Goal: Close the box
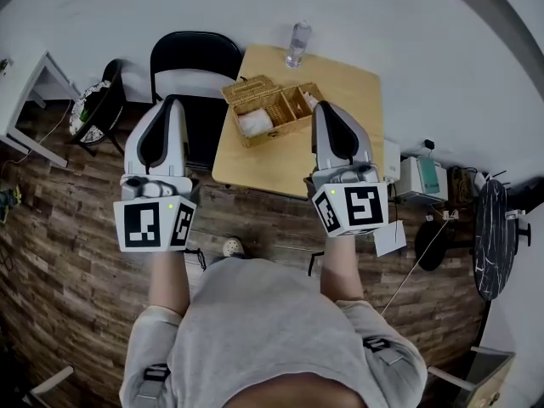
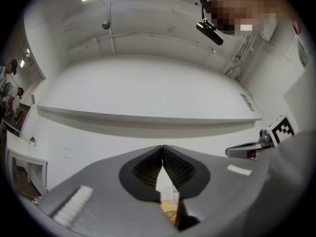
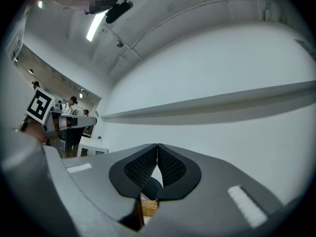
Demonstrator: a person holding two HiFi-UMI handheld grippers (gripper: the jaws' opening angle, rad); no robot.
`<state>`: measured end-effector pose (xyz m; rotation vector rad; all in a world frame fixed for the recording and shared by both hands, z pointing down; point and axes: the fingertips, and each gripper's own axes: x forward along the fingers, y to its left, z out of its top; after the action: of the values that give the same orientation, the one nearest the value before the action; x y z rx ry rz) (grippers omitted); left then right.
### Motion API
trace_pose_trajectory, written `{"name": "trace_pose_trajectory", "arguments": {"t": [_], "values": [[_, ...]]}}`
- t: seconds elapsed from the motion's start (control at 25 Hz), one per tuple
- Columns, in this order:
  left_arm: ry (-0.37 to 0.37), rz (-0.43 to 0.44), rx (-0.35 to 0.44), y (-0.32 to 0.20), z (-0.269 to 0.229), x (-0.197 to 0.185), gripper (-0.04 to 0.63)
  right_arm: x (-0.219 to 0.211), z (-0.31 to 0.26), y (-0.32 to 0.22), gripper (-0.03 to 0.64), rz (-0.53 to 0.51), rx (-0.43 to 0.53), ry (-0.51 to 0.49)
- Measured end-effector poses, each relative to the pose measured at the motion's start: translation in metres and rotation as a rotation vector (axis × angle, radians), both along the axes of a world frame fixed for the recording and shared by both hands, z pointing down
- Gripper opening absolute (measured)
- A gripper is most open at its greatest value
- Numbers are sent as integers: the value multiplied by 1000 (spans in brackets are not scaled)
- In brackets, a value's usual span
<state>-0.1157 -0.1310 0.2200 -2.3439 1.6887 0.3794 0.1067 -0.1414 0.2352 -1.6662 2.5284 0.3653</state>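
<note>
Shut and empty, the left gripper (image 1: 172,102) is held out by a person standing on a plank floor (image 1: 68,253). Its jaws are pressed tip to tip with nothing between them. In the head view it lies over a black chair (image 1: 197,58), with a second dark seat (image 1: 98,109) and the corner of a white desk (image 1: 34,92) further left. The chair stands just beside the left edge of a small wooden table (image 1: 340,100).

On the table's near-left part sits the wicker box (image 1: 285,109), open. Its lid (image 1: 249,87) is tipped back along the far-left side, dividers show inside, and something white (image 1: 253,123) lies in the left compartment. A clear bottle (image 1: 298,42) stands upright at the table's far edge, well apart from the box. In the left gripper view, a sliver of box and bottle shows through the gap under the closed tips.

The right gripper (image 1: 325,106) is likewise closed on nothing, its tips meeting in the right gripper view. In the head view its tip appears just beside the box's right end, and whether it touches cannot be told. Right of the table stand a white unit (image 1: 421,178) and a round dark tabletop (image 1: 491,236).
</note>
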Motion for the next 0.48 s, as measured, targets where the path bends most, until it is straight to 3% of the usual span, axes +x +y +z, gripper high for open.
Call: {"name": "trace_pose_trajectory", "arguments": {"t": [0.48], "values": [[10, 51, -14, -50, 9, -33, 58, -33, 7, -37, 5, 46, -13, 9]]}}
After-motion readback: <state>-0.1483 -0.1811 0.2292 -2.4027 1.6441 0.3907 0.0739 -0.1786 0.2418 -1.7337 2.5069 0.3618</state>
